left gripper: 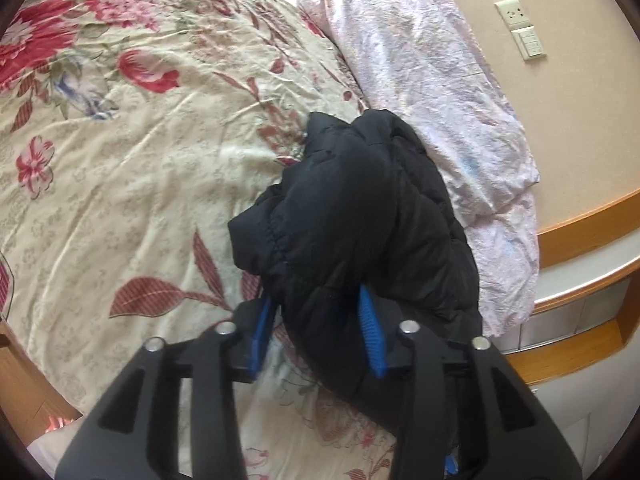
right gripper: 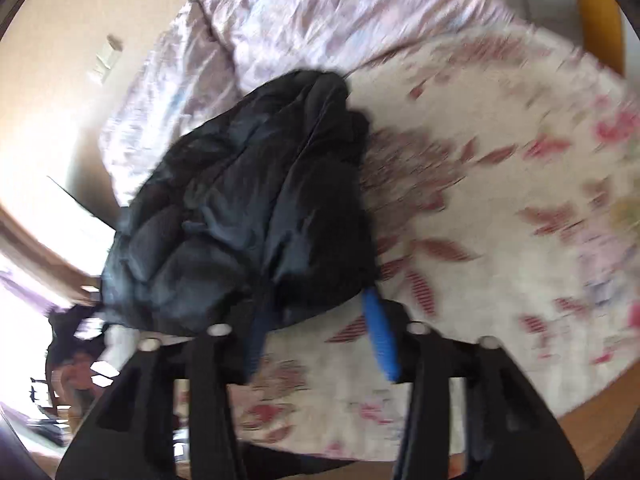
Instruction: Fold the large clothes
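Left wrist view: my left gripper (left gripper: 318, 330) has fingers apart around the black jacket (left gripper: 360, 216), bunched mid-frame on the floral quilt (left gripper: 120, 160). My right gripper (right gripper: 320, 340) stands apart too.

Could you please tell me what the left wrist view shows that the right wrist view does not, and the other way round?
Only the left wrist view shows the large red blooms of the floral cream quilt and the left gripper, jaws apart around a bulge of jacket.

Only the right wrist view shows the dim cluttered floor area off the bed's edge and the right gripper, jaws apart; it is blurred.

Both show the black puffy quilted jacket bunched on the quilt, the pale pink crumpled pillows and the white wall sockets.
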A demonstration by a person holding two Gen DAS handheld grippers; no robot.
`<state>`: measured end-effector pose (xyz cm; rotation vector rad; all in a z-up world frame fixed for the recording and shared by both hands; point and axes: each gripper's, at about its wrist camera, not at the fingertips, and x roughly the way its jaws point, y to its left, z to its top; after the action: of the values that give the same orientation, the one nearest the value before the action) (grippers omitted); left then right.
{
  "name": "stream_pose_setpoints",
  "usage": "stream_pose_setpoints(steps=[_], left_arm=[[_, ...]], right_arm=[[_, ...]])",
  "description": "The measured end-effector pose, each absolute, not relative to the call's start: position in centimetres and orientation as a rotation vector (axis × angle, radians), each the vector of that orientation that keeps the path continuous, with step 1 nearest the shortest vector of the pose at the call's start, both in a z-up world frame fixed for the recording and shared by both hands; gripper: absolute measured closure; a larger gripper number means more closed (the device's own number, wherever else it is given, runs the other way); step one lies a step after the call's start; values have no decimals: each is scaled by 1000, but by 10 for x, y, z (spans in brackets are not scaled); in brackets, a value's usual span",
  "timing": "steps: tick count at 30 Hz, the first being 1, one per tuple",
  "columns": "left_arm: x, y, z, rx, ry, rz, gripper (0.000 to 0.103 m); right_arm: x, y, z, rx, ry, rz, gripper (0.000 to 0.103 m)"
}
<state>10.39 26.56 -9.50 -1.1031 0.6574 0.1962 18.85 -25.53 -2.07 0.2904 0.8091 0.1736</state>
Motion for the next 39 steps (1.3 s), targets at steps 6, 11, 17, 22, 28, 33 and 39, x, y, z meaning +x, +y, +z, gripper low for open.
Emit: stream_pose_setpoints(steps=[6,11,17,22,28,33,39], left_arm=[[103,262,-88,-1042,606,212,33],[108,258,-89,-1038,598,202,26],[122,254,-92,-1036,604,193,28],[127,253,-96,-1042,597,193,29],[130,255,-100,-1063,564,197,30],[138,252,-98,-1048,556,200,29],[142,251,-98,-1045,536,197,29]], right_arm=[[194,-208,18,124,645,156,34],[223,-108,11,-6,657,345,37],[245,-44,-12,-90,716,397,66],[251,-43,-17,-35,716,398,68],[281,-34,-49,-42,834,373,67],[293,-25,-59,-73,885,351,66],[294,-28,-60,-51,885,372,66]])
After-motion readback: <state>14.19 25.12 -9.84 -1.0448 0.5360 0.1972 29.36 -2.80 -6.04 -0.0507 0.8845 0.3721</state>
